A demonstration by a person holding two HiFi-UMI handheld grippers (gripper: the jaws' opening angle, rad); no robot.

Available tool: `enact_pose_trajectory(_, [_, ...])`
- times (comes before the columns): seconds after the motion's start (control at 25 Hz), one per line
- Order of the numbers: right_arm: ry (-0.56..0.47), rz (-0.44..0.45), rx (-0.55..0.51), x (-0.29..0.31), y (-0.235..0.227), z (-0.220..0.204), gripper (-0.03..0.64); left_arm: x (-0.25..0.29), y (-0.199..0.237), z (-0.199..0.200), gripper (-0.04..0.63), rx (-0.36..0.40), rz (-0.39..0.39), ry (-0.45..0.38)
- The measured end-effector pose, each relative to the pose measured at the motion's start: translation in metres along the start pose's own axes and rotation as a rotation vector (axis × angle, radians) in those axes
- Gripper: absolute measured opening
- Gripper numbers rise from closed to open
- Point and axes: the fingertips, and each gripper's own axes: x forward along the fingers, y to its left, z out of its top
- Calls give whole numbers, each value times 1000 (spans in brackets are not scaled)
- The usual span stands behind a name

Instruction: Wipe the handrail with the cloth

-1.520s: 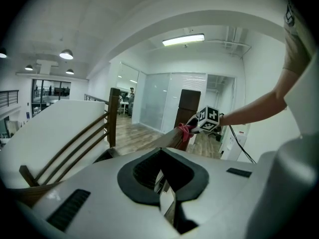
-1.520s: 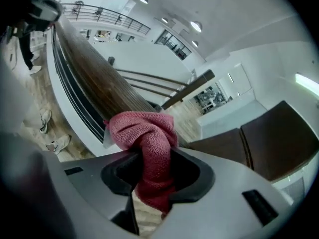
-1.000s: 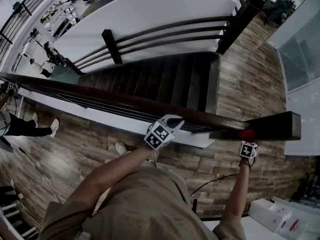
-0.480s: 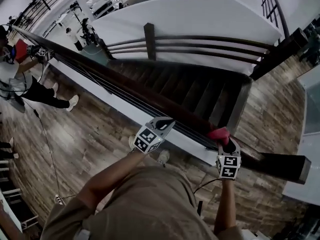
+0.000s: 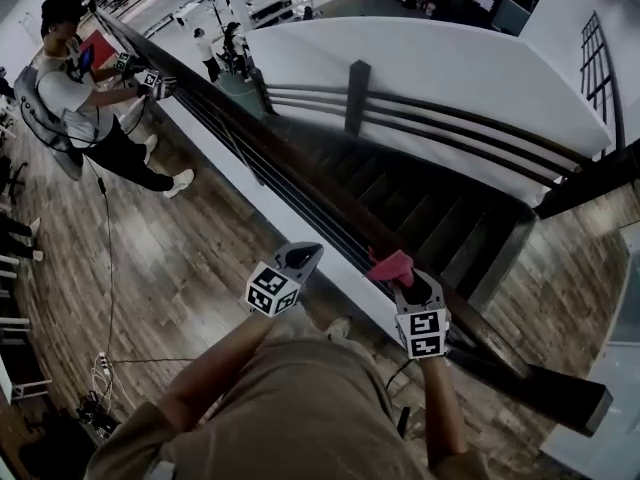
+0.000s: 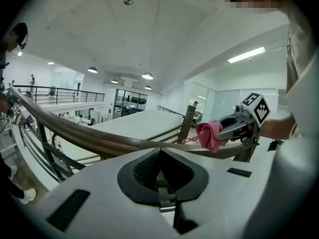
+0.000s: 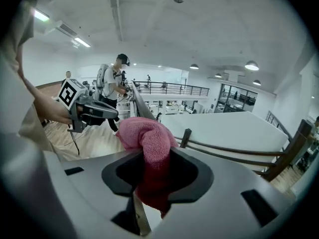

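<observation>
The right gripper (image 5: 402, 276), jaws clamped on the pink cloth (image 5: 390, 264), has slid it along the handrail (image 5: 300, 187), well away from the end post (image 5: 570, 400): wiping is under way. The left gripper (image 5: 304, 256) hovers beside the rail, jaws together, empty.

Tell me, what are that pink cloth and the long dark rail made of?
The cloth looks like pink terry towelling: fuzzy nap, soft folds. The handrail seems to be wood with smooth dark brown varnish, judging by its faint sheen; coated metal can't be ruled out.
</observation>
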Motion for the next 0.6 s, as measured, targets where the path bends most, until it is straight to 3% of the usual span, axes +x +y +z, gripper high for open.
enact_pose_trajectory(0.28, [-45, 157, -68, 93, 69, 58, 144, -37, 94, -14, 17, -39, 124, -13])
enact_pose_trajectory(0.6, [-110, 255, -2, 237, 155, 161, 144, -79, 255, -7, 17, -46, 214, -23])
